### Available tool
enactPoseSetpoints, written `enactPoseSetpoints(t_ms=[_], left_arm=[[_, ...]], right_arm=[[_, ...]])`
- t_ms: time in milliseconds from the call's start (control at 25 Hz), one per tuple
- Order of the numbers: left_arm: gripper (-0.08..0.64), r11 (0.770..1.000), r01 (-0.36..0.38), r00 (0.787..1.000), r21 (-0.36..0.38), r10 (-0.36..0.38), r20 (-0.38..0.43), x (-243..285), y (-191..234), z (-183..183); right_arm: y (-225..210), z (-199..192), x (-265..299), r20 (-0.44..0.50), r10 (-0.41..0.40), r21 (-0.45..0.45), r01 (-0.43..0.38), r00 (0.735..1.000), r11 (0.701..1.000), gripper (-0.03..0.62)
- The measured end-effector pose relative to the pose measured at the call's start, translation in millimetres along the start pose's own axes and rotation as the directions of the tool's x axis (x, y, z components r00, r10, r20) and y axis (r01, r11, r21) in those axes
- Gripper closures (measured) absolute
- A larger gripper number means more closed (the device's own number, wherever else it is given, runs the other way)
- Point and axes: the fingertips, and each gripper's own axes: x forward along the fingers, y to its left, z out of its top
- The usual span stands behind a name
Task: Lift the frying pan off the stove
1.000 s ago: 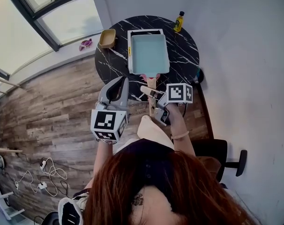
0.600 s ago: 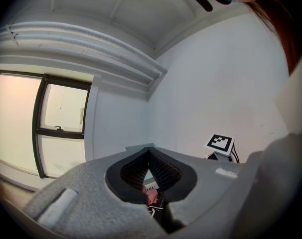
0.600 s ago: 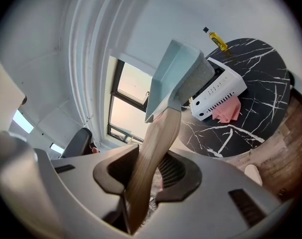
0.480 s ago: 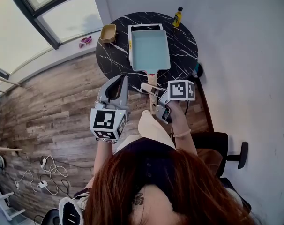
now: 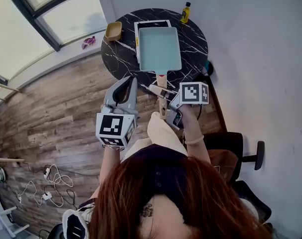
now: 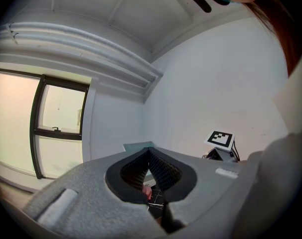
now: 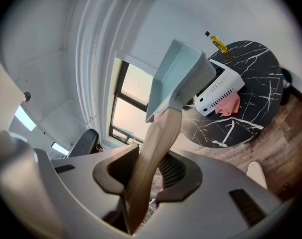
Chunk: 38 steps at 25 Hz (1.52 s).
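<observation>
Drawn back since a second ago, both tools stand farther from the tabletop [image 5: 122, 59]. The frying pan [image 7: 178, 73] is held clear above the white stove [image 7: 218, 91], its wooden handle [image 7: 151, 158] clamped in the right tool [image 5: 160, 93]. The left tool [image 5: 133, 81] is closed on nothing. Risk: the pan's weight is borne far from the grip, so the handle may be twisted in the pads and the pan tipped. The pan is seen empty; the contents of the tan bowl [image 5: 113, 31] cannot be told.
</observation>
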Motion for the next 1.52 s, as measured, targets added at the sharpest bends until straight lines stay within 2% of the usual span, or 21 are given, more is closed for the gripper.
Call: enactPoseSetpoints(t_ms=[640,1520], left_arm=[[0.549,0.999,0.033,0.999,-0.015,-0.033,-0.001,-9.3,-12.7,-7.1],[0.549,0.999,0.011,1.0,-0.033,-0.011,-0.016,-1.6,-12.2,-0.3]], right_arm=[[17.9,-19.2,-15.5,0.01,0.007,-0.016,-0.007,1.0,1.0,0.466],[37.9,-20.2,-26.6,-0.037,0.02,-0.04,-0.021,0.999,0.999,0.466]])
